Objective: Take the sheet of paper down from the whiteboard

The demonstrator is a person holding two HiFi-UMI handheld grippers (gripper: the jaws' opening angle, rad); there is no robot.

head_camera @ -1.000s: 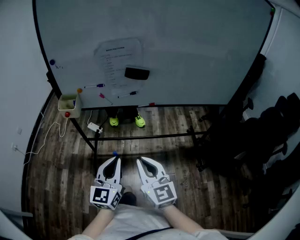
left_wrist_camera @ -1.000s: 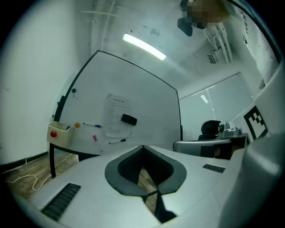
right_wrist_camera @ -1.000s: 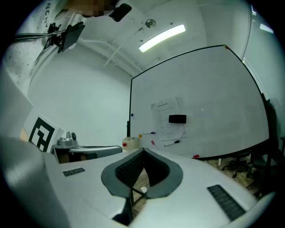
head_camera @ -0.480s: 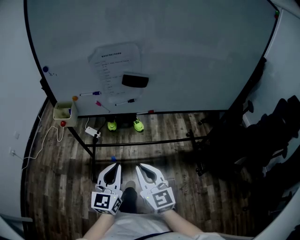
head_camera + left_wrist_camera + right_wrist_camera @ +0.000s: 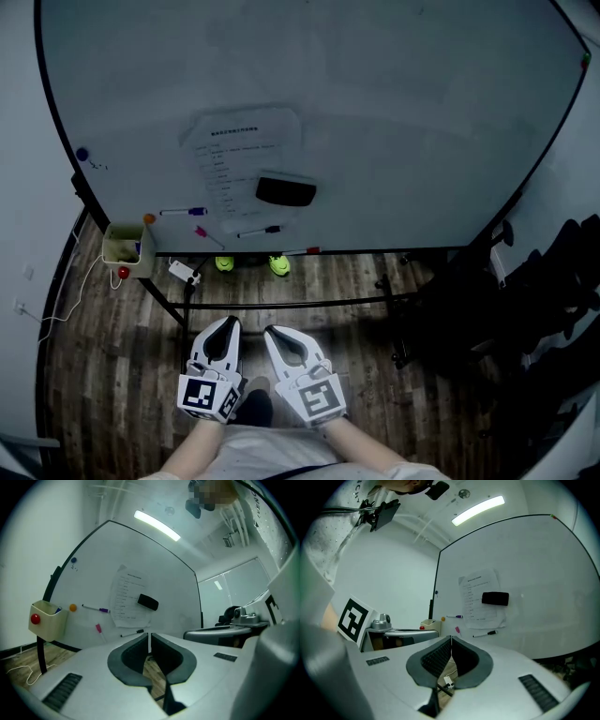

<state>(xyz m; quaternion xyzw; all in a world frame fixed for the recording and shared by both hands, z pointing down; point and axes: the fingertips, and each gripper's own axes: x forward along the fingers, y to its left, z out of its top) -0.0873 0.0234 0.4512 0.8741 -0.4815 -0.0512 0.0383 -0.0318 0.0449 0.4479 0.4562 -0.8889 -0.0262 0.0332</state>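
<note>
We find both pairs of jaws clenched, nothing between them. The left gripper [image 5: 228,323] and right gripper [image 5: 271,332] sit side by side above the wooden floor [image 5: 112,375], well apart from the whiteboard [image 5: 403,112]. The sheet of paper [image 5: 246,150] is on the whiteboard's left half, a black eraser [image 5: 286,191] over its lower right corner. A purple-capped marker [image 5: 184,212] sits just left of the sheet's lower edge, and a pale box [image 5: 122,251] hangs at the board's lower left corner.

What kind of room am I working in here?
Probably an office or meeting room: a big whiteboard on a stand, a printed sheet of paper under an eraser, markers, and a wood-plank floor.
</note>
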